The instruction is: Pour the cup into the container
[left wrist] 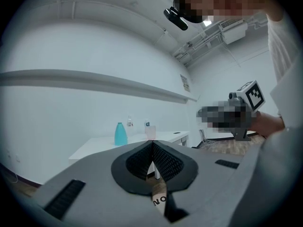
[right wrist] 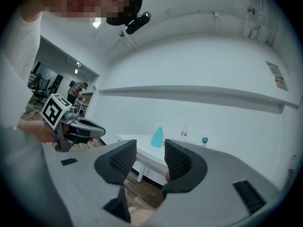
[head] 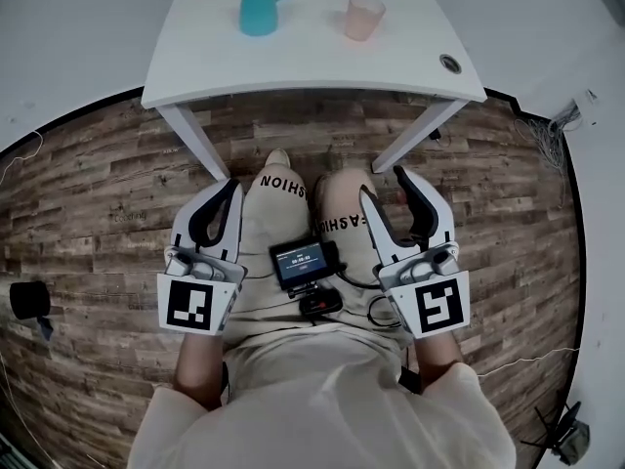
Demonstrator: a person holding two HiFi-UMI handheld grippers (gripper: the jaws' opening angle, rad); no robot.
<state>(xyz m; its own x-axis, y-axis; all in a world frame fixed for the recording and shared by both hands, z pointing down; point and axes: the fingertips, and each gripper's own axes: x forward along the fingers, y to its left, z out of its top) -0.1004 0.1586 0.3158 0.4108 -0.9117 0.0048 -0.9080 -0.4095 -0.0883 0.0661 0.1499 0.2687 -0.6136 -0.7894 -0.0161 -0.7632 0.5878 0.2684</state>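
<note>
Nothing is gripped yet, so the step in hand looks like the reach for the pink cup (head: 363, 16). The right gripper (head: 381, 180) suits it best: its fingers are released, with nothing between them, and the cup stands on its side of the white tabletop (head: 312, 62). It should rise above the table edge, go in level, set one finger on each side of the cup's wall and close gently. The cup must stay upright until it is over the teal container (head: 259, 6). The left gripper (head: 230, 186) has its fingers clenched on nothing. Both grippers hang over the person's knees, well apart from the cup. The cup stands towards the far side of the tabletop, with the container near it on its left.
</note>
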